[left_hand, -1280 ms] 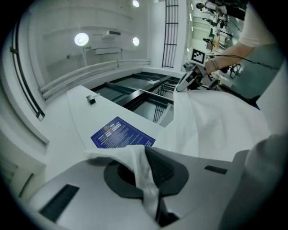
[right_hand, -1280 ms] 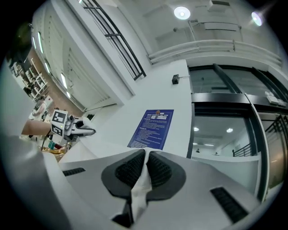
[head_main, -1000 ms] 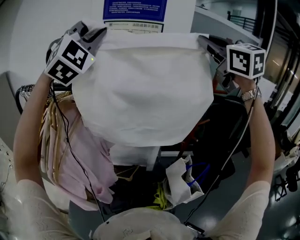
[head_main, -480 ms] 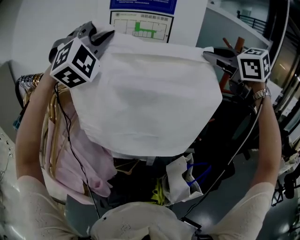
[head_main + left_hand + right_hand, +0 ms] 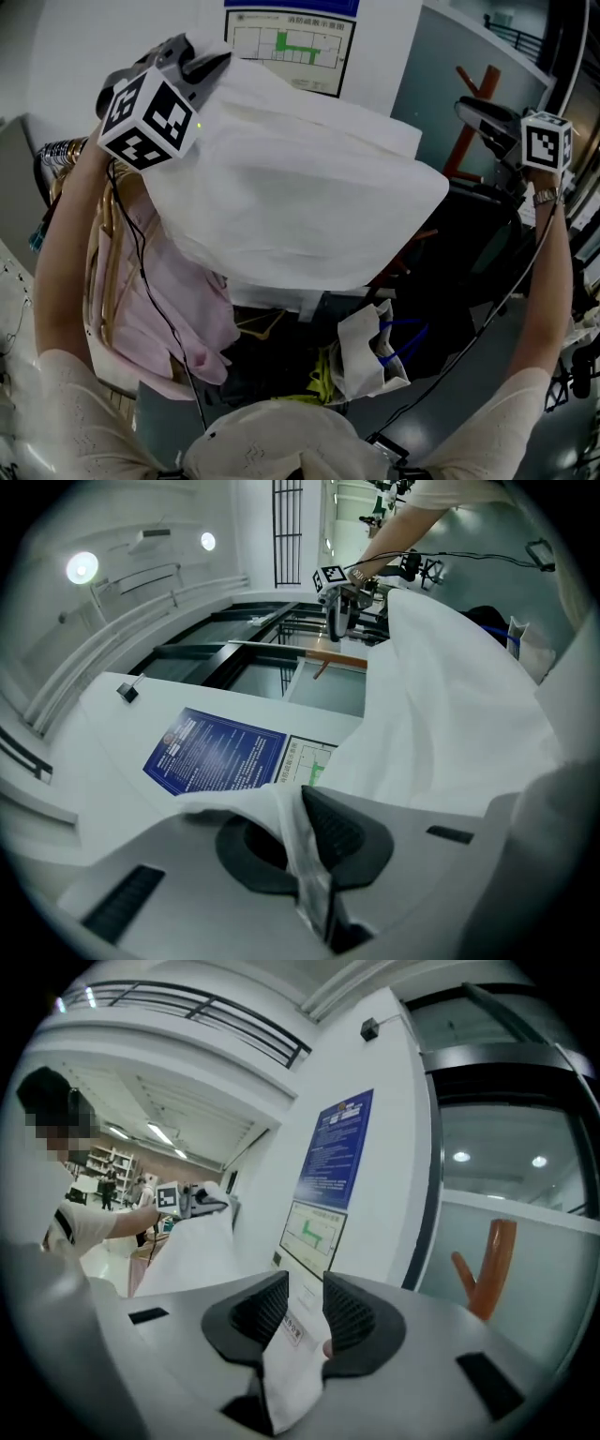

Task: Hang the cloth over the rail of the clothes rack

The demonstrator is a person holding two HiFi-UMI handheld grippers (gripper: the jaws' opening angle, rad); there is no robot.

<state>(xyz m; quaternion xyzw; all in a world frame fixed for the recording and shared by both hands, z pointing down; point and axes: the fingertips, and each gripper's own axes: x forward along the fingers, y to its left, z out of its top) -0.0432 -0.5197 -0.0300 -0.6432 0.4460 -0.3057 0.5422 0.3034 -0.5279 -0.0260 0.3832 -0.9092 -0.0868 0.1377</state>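
Observation:
The large white cloth (image 5: 291, 197) is held up in front of me, billowing over the rack. My left gripper (image 5: 214, 64) is shut on its upper left corner, and the fabric is pinched flat between the jaws (image 5: 300, 803). My right gripper (image 5: 466, 105) is off to the right, apart from the cloth's drooping right corner (image 5: 415, 141). Its jaws stand apart (image 5: 306, 1288), with a small white labelled piece of fabric (image 5: 286, 1358) lying loosely low between them. The rack's rail with hanger hooks (image 5: 58, 152) shows at the left, mostly hidden by the cloth.
Pink garments on wooden hangers (image 5: 178, 309) hang below my left arm. Dark clothing (image 5: 450, 272) fills the right side. A white bag with blue handles (image 5: 370, 352) sits low in the middle. A wall with a poster (image 5: 291, 37) is straight ahead, with an orange-brown stand (image 5: 487, 1269) beside it.
My right gripper has moved to the right, away from the cloth, and its jaws have parted. The cloth's right corner has dropped. The left gripper keeps its hold at about the same height.

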